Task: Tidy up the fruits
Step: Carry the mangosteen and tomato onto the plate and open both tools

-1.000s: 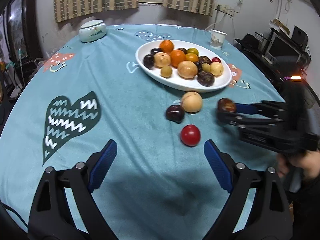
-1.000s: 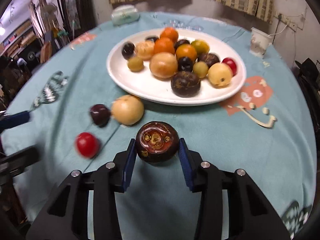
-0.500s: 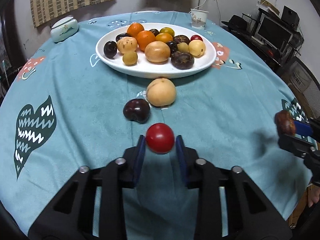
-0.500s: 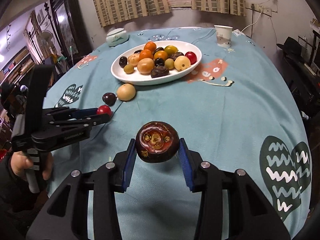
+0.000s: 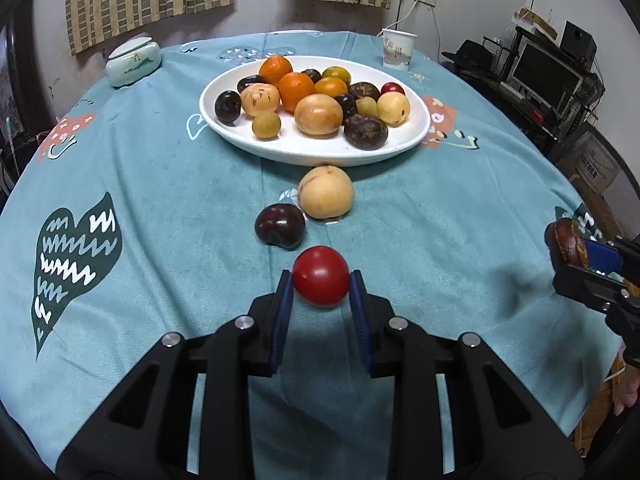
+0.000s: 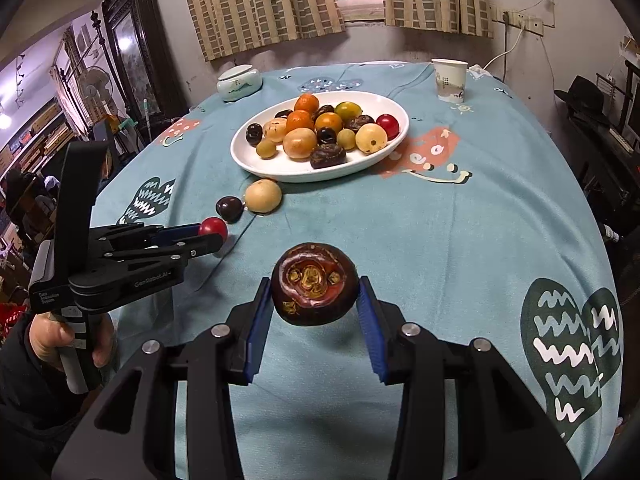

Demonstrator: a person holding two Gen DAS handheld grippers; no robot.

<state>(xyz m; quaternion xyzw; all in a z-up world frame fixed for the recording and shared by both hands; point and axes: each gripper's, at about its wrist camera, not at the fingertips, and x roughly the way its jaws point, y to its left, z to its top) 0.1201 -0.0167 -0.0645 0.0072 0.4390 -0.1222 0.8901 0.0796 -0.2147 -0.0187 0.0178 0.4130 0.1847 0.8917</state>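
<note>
Between left gripper (image 5: 321, 296) pads, red fruit's (image 5: 321, 275) underside hidden.

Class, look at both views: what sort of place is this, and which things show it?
Probably a lived-in home room: a round table in a patterned cloth, striped curtains at a small window, and a computer desk alongside.

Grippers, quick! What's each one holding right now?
Left gripper: closed on the small red fruit.
Right gripper: closed on the dark brown fruit.
</note>
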